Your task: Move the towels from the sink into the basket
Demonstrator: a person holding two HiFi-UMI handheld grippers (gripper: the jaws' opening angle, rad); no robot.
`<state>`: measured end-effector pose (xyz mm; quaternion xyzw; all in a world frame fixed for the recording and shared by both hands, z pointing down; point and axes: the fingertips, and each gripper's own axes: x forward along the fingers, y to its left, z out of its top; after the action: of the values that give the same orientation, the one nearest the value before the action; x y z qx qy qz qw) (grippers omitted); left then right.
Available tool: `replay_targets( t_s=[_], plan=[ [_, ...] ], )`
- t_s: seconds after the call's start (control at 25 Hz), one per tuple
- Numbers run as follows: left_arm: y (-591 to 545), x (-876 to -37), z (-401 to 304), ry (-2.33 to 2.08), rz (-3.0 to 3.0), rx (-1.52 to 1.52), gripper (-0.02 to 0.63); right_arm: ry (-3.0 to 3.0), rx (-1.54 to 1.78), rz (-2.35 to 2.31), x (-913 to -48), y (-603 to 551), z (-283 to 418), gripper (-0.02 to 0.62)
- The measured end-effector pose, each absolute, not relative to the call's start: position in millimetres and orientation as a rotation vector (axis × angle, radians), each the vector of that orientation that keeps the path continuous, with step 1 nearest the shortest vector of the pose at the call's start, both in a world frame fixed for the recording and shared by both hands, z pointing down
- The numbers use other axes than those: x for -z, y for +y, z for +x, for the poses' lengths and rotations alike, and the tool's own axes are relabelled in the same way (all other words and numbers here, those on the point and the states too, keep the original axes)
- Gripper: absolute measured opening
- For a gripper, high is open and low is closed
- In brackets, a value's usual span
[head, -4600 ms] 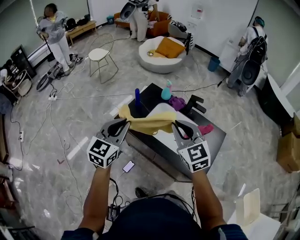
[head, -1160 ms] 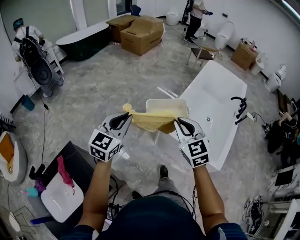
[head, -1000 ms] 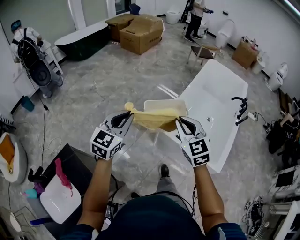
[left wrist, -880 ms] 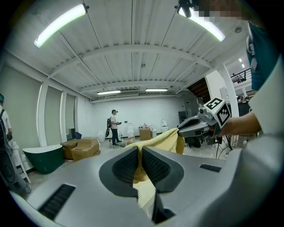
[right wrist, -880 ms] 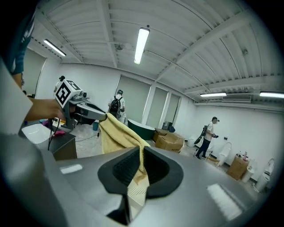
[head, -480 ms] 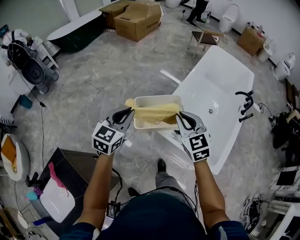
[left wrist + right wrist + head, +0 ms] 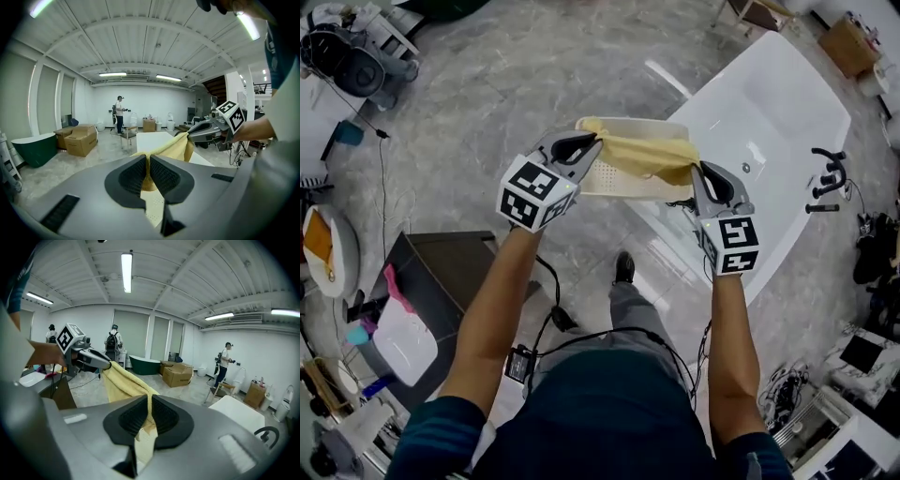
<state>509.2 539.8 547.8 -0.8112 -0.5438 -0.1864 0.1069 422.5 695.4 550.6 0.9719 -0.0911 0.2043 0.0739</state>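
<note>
Grey marble floor (image 7: 487, 84), a showroom with tubs. Far left, a white sink (image 7: 403, 342) on a dark cabinet had a pink towel (image 7: 392, 285) draped at its rim. The left gripper (image 7: 591, 142) was clamped on one end of a yellow towel (image 7: 652, 155), over the far left corner of the cream basket (image 7: 614, 183). The towel hung stretched across the basket, contact with it unclear. The right gripper (image 7: 697, 174) pinched the other end at the basket's right edge, beside the white bathtub (image 7: 769, 103).
</note>
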Motion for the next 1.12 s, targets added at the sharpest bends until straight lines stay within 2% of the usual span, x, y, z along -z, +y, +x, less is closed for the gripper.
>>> replay_targets(
  t_s=[0.64, 1.12],
  plan=[
    [557.0, -674.2, 558.7, -1.593, -2.303, 0.779, 0.031, -0.316, -0.799, 2.945, -683.1, 714.4, 478.2, 0.035],
    [572.8, -741.7, 563.2, -1.576, -2.283, 0.902, 0.031, -0.344, -0.926, 2.930, -752.6, 731.9, 484.7, 0.037]
  ],
)
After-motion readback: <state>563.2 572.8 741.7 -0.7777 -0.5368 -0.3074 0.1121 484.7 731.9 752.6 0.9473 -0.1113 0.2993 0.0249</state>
